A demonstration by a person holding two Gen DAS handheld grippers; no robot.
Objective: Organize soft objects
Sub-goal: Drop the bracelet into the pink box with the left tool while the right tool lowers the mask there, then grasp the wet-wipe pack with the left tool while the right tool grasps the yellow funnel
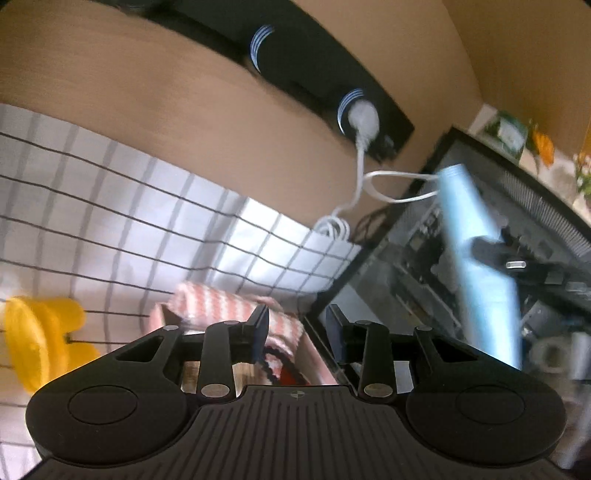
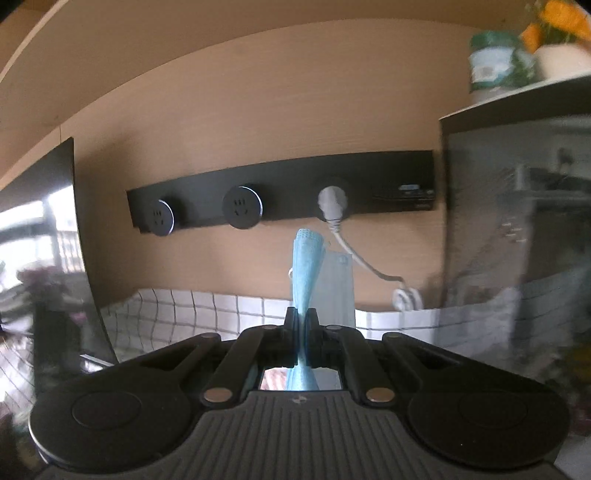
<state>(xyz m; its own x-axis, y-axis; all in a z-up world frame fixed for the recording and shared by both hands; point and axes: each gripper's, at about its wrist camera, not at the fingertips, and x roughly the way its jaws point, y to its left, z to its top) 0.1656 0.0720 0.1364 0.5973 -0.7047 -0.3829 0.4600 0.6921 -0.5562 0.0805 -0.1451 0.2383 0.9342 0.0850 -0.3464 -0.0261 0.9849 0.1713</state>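
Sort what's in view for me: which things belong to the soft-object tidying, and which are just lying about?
Job:
- blue face mask, pinched in the right tool
- pink striped cloth, just ahead of the open left tool
- yellow soft item, on the checked tablecloth

Lying about:
- black socket strip with white plug
- coiled white cable
- green-labelled jar
- orange flowers

The right gripper [image 2: 301, 328] is pinching a pleated blue face mask [image 2: 304, 266] before the black wall socket strip [image 2: 280, 206]. A yellow plush toy [image 1: 40, 339] is lying left of the pink striped knitted cloth [image 1: 229, 310] on the white checked tablecloth [image 1: 110, 206], with the left gripper [image 1: 297, 328] hovering over the cloth.
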